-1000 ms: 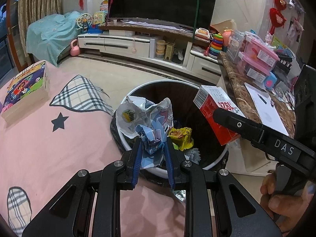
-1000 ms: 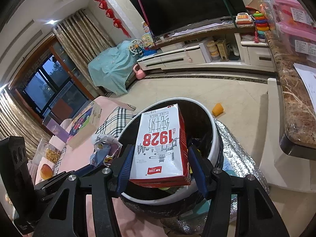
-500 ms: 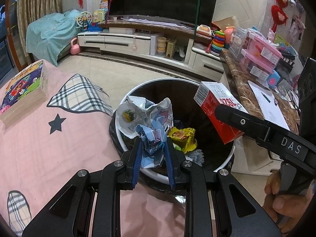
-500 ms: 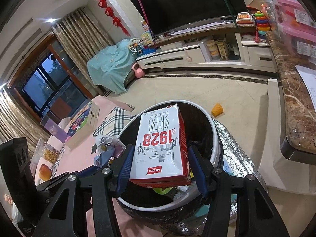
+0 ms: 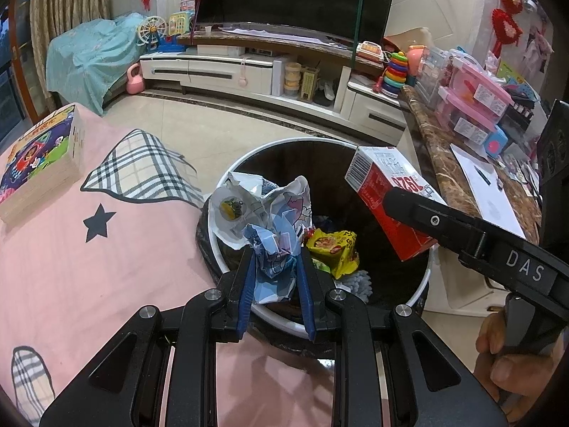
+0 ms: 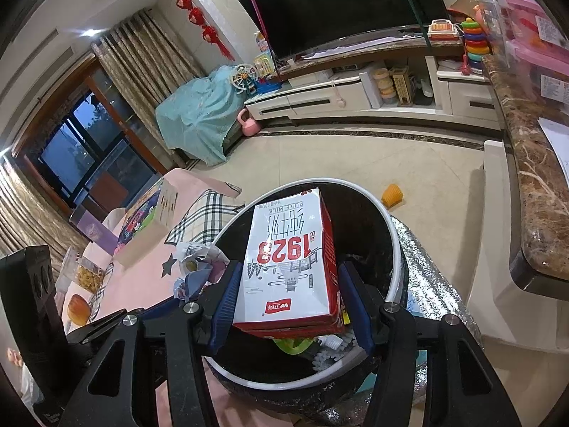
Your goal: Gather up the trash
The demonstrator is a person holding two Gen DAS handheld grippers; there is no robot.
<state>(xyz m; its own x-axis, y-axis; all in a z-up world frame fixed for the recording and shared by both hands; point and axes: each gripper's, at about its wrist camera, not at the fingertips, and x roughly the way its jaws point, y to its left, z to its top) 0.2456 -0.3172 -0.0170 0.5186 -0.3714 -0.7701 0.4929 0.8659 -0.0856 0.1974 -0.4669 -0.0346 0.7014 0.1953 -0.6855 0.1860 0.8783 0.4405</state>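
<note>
My right gripper (image 6: 291, 302) clamps the milk carton (image 6: 290, 267), its long axis pointing away, directly above the trash bin (image 5: 227, 267); my left gripper (image 5: 275, 284) pinches the crumpled wrapper (image 5: 274, 242) over the near rim.

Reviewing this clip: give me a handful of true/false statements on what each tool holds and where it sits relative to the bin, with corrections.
1. The left tool is shut on a crumpled wrapper. True.
2. The right tool is empty. False: it is shut on a milk carton.
3. The carton is above the bin opening. True.
4. The bin holds nothing. False: a yellow packet and other trash lie inside.
5. The carton's print reads 1928, upside down in the right wrist view. True.
6. The book lies in the bin. False: it rests on the pink cloth.
</note>
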